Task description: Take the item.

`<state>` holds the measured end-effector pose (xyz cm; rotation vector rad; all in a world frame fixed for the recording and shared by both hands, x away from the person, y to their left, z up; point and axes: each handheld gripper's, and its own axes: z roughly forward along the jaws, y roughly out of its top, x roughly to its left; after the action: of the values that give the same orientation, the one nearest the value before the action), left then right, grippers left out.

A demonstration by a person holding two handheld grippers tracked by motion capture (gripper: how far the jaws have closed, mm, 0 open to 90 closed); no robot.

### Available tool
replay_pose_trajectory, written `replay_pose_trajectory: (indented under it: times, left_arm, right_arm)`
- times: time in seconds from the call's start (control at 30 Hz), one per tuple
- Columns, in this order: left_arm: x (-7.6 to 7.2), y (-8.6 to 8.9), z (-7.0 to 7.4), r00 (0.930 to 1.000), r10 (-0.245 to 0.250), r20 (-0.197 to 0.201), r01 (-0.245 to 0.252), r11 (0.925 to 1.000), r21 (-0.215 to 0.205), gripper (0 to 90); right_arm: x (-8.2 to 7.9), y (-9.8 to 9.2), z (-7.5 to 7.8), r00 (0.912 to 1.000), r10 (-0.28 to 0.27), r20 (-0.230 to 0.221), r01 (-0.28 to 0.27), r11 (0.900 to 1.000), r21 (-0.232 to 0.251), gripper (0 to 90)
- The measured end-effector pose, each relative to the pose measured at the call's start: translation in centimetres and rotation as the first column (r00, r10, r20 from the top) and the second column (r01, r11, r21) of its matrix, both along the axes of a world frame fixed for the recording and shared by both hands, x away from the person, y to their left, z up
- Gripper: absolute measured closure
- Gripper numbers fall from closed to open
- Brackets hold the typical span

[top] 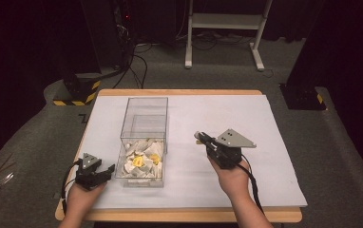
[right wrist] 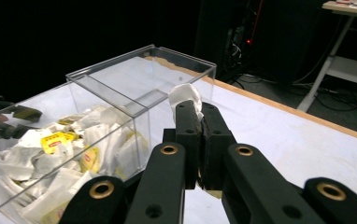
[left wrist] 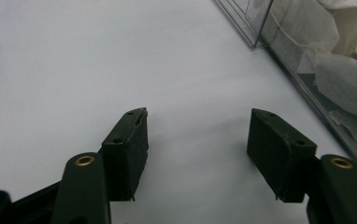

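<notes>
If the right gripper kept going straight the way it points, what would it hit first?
Probably the clear plastic box. The right gripper, shut on a white tea bag, points toward the box's empty far compartment, though depth is hard to judge.

A white sheet [top: 236, 142] covers the wooden table [top: 179, 216] in the frame's middle. A white desk frame [top: 227, 28] stands at upper centre, with cables [top: 137, 66] on the grey carpet [top: 360, 156] to its left. A yellow-and-black striped base [top: 77, 92] sits at left.
</notes>
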<state>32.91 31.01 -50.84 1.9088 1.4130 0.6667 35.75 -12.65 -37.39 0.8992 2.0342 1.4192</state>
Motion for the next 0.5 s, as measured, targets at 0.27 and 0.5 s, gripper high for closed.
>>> replay_pose_trajectory:
  times: [0.27,0.5]
  left_arm:
    - [0.0,0.0,0.0,1.0000,0.000,0.000,0.000,1.0000,0.000,38.5]
    - [0.0,0.0,0.0,1.0000,0.000,0.000,0.000,1.0000,0.001,38.6]
  right_arm:
    - [0.5,-1.5,0.0,0.9991,-0.042,-0.004,0.042,0.999,0.009,88.5]
    - [0.7,-2.6,-0.3,0.9972,-0.075,-0.007,0.075,0.997,0.006,88.5]
